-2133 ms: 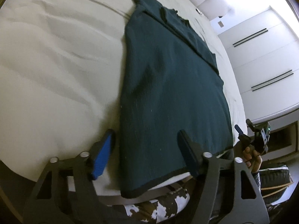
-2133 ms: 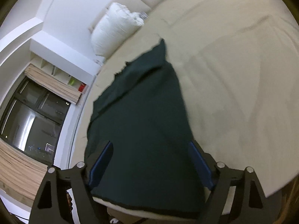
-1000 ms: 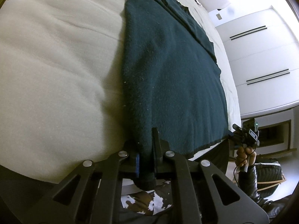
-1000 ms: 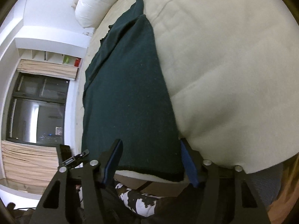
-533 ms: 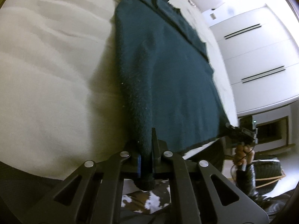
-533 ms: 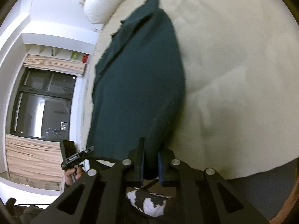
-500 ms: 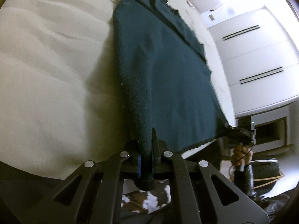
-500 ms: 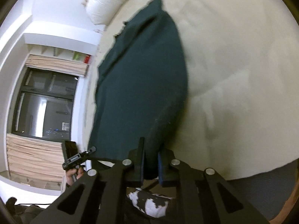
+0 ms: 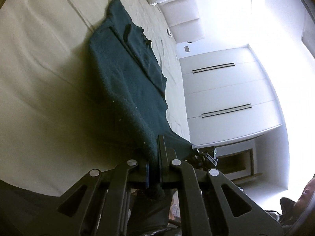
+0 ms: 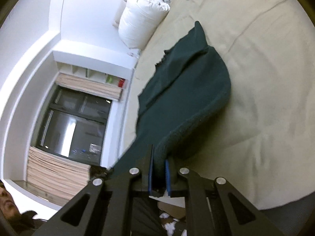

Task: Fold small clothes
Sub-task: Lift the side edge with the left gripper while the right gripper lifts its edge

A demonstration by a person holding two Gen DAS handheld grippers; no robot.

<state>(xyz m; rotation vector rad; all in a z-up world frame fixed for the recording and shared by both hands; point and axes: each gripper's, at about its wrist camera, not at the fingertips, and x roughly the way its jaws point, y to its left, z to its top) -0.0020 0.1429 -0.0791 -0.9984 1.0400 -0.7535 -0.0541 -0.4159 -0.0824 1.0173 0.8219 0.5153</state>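
Up close, left gripper clamped tight on near corner of dark green garment. Right gripper likewise pinched on other near corner, cloth between blue pads. Garment's near edge lifted off cream bed, far end resting on it. White pillow beyond. Wall shelf cubbies hold small green, red items.

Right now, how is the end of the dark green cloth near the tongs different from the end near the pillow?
The near end of the cloth is lifted off the bed; the far end lies on it. The near end is pinched at two corners, by the left tongs and the right tongs; nothing holds the far end. The near edge runs straight; the far end tapers to a point. Both are the same dark green fabric.
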